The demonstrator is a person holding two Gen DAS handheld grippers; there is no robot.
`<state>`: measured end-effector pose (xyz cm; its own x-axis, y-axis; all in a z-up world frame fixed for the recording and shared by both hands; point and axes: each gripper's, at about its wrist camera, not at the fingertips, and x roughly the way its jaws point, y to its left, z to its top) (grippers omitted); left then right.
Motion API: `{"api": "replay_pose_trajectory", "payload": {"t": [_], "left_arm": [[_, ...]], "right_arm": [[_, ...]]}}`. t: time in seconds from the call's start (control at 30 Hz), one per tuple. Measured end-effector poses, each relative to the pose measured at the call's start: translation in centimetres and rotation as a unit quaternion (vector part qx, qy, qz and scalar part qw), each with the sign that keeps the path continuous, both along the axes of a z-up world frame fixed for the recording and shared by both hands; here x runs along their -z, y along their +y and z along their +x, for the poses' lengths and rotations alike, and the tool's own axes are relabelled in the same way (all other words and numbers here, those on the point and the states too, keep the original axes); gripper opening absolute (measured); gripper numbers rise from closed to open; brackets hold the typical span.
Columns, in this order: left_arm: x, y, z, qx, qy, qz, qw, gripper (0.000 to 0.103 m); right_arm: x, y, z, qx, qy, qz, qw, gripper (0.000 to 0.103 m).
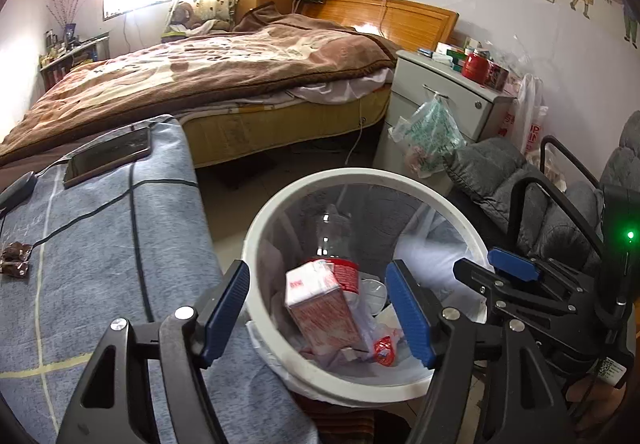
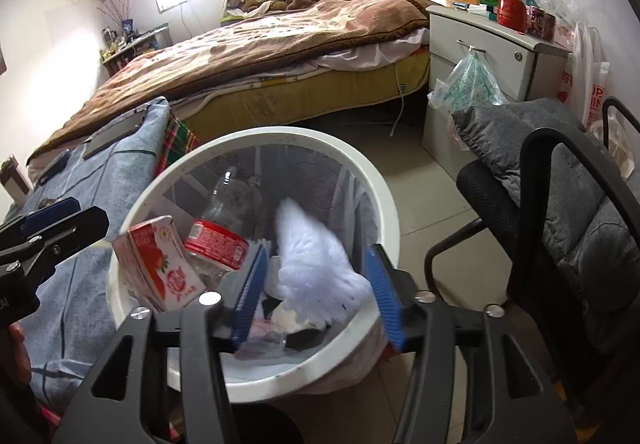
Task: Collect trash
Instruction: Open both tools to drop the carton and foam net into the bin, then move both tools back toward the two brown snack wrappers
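Observation:
A white round trash bin (image 1: 360, 177) (image 2: 280, 134) with a clear liner stands on the floor below both grippers. In it lie a red and white drink carton (image 1: 320, 310) (image 2: 160, 268), a clear plastic bottle with a red label (image 1: 340, 268) (image 2: 218, 240) and small wrappers. My left gripper (image 1: 316, 308) (image 2: 80, 216) hangs open over the bin, its blue pads clear of the carton seen between them. My right gripper (image 2: 316, 294) (image 1: 492, 272) is open too. A blurred white tissue (image 2: 312, 256) sits between its pads over the bin, not pinched.
A table with a blue-grey cloth (image 1: 100, 264) lies left of the bin and carries a phone (image 1: 108, 156) and wrapped sweets (image 1: 16, 256). A black chair with a grey cushion (image 2: 560, 224) stands right. Behind are a bed (image 1: 200, 76) and a nightstand (image 1: 436, 92) with a hanging plastic bag (image 1: 428, 132).

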<state>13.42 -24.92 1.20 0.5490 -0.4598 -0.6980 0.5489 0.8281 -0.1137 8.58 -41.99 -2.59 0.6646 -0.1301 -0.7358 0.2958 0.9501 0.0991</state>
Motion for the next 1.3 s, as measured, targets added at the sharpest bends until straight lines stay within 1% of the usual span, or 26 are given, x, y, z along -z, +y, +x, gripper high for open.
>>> {"api": "replay_pose_trajectory", "payload": {"t": [0.13, 0.47, 0.73, 0.83, 1.07, 1.17, 1.3], "left_arm": [[-0.3, 1.2, 0.1, -0.011, -0.004, -0.004, 0.9999, 0.073], [-1.2, 5.4, 0.1, -0.05, -0.015, -0.01, 0.9986, 0.073], [-1.3, 9.3, 0.4, -0.087, -0.018, -0.012, 0.996, 0.073], [-1.2, 11.5, 0.7, -0.11, -0.018, -0.01, 0.9938, 0.073], [-0.4, 17.6, 2.2, -0.181, -0.009, -0.003, 0.9835, 0.073], [0.0, 20.2, 3.1, -0.215, -0.007, 0.003, 0.9765, 0.074], [0.7, 23.3, 4.5, -0.257, 0.007, 0.007, 0.9663, 0.074]], "right_arm": [[-0.2, 0.5, 0.1, 0.002, -0.001, -0.008, 1.0, 0.056], [-1.2, 3.3, 0.6, -0.023, -0.02, -0.008, 1.0, 0.056], [-1.9, 6.5, 1.6, -0.059, -0.034, -0.01, 0.998, 0.056], [-1.9, 7.9, 2.2, -0.076, -0.037, -0.007, 0.996, 0.056], [-1.6, 11.7, 4.1, -0.124, -0.035, -0.003, 0.992, 0.056], [-1.5, 13.5, 5.0, -0.147, -0.032, -0.002, 0.989, 0.056], [-1.2, 15.4, 6.1, -0.175, -0.027, -0.001, 0.984, 0.056]]}}
